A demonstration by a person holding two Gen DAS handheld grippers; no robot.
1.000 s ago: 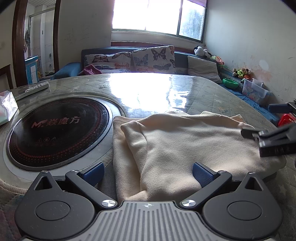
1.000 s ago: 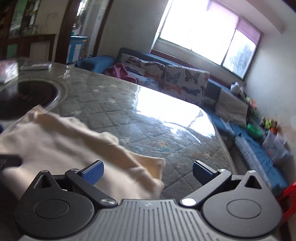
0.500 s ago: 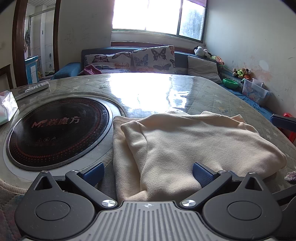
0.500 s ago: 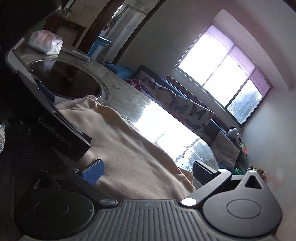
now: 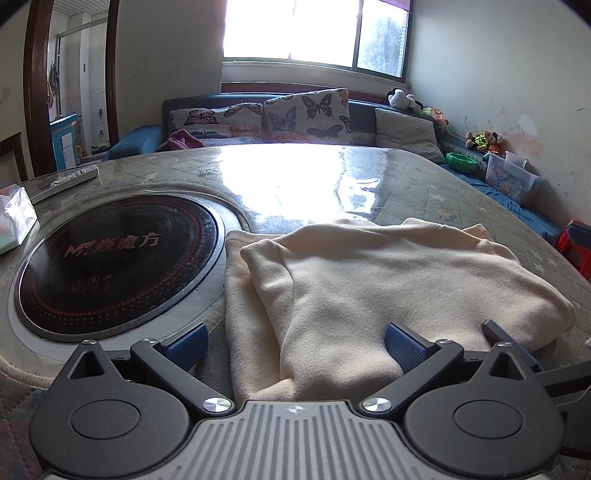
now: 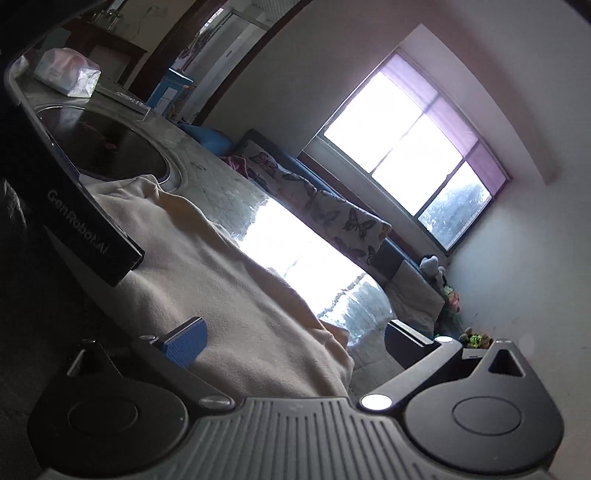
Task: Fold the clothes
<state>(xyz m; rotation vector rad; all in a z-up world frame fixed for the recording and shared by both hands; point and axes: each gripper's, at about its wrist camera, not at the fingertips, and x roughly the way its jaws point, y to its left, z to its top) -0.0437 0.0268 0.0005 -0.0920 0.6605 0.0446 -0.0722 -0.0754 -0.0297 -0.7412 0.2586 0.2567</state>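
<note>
Swinging in low from the right now, the right gripper (image 6: 293, 341) rolling hard onto its side and dropping beside the left gripper (image 5: 293, 341), where a second ago it was hovering out past the far right edge of the cloth. Both sets of jaws spread wide, gripping nothing. Cream garment (image 5: 369, 288) lying unmoved between the left fingers, already doubled over itself, near edge bunched right at the jaws. Looking like a reach for the near right corner, lining up for another fold; no pinch yet. Sitting on a round table (image 5: 424, 184) under a glossy clear cover, glaring white from the window (image 5: 314, 29). Black hotplate (image 5: 118, 258) set into the top just left of the garment. Tissue pack (image 5: 14, 218) at the far left. Sofa with butterfly cushions (image 5: 306, 110) behind, toys along the right wall.
</note>
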